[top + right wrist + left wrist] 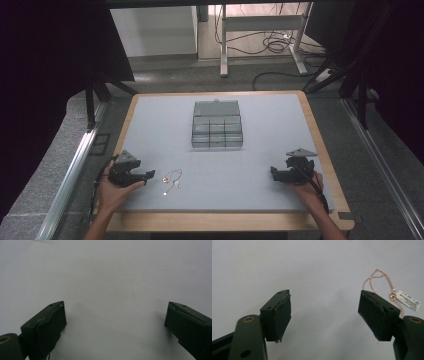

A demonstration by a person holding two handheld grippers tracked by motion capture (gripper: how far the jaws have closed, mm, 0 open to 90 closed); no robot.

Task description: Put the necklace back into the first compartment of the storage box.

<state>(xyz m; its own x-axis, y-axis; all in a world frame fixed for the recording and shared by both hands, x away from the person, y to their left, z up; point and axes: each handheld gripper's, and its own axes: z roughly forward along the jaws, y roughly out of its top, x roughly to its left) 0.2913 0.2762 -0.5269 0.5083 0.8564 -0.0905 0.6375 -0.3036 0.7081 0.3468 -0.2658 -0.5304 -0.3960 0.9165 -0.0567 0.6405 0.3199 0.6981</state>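
Both hands rest low on the table (150, 115), each hand-held gripper, left (150, 175) and right (273, 172), spread wide, grasping nothing.

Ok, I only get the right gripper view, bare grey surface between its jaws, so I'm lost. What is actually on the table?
Observer: A clear compartment box sits at the table's middle, lid open.
Operator: Anything small to pick?
Observer: A thin rose-gold necklace with a white tag lies just ahead of the left hand-held gripper.
Operator: Is that one holding it?
Observer: No, its jaws stand open; the chain lies beyond one jaw, not between them.
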